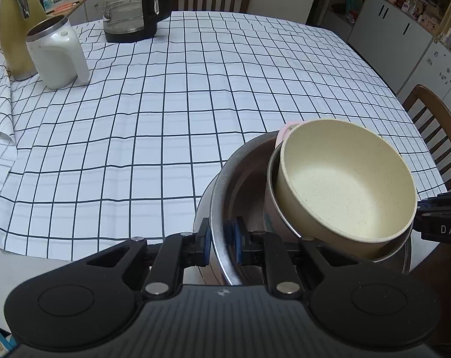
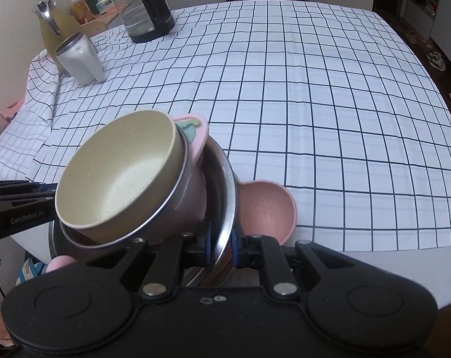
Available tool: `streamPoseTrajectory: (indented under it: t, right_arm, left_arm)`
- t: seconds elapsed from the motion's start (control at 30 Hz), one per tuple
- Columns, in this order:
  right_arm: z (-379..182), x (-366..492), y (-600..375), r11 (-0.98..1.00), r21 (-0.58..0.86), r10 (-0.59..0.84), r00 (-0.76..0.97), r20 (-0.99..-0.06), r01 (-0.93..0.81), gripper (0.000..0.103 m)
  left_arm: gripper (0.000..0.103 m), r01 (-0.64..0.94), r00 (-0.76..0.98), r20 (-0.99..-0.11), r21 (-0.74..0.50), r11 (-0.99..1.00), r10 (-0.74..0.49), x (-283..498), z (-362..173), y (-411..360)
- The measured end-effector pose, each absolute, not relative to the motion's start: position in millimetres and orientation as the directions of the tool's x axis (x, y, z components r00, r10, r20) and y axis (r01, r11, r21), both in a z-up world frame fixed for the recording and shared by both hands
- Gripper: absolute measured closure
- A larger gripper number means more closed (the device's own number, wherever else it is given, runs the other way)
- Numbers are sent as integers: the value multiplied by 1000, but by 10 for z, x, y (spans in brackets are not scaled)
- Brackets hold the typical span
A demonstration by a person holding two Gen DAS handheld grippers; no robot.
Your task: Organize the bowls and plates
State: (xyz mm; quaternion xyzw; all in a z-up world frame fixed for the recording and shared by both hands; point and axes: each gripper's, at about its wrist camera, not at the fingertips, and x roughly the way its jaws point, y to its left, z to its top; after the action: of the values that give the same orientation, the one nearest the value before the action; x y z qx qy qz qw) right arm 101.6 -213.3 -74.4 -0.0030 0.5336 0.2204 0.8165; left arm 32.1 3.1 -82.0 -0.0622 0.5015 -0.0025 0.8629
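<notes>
Right wrist, "GenRobot.AI" on left claw [image 2: 50, 192]

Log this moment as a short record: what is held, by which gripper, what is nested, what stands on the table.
held: steel basin
left gripper: shut on the basin's rim
right gripper: shut on the opposite rim
nested: cream bowl tilted inside a pink steel-rimmed bowl, both in the basin
under the basin: pink bowl
far side of checked tablecloth: white jug, glass kettle
</notes>
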Motion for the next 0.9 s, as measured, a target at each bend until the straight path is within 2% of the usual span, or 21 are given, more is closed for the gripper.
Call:
streamPoseTrajectory:
  t: [0.5, 0.57, 0.83, 0.9]
  right_arm:
    - [-886, 963, -2117, 920, 198, 316, 340, -886, -338, 88]
    - [-882, 958, -2111, 920, 193, 315, 349, -883, -341, 82]
    - [-826, 951, -2134, 924, 187, 310, 367, -877, -334, 73]
    - [-783, 918, -2174, 923, 198, 321, 375, -869, -332, 70]
  left_arm:
    - [89, -18, 489, -868, -105, 994, -83, 289, -967, -4]
    - [89, -11, 489, -868, -106, 994, -87, 294, -966, 2]
    - [88, 0, 528, -846, -88, 996, -74, 288, -864, 32]
    - [82, -3, 539, -840, -82, 997, -68, 283, -819, 47]
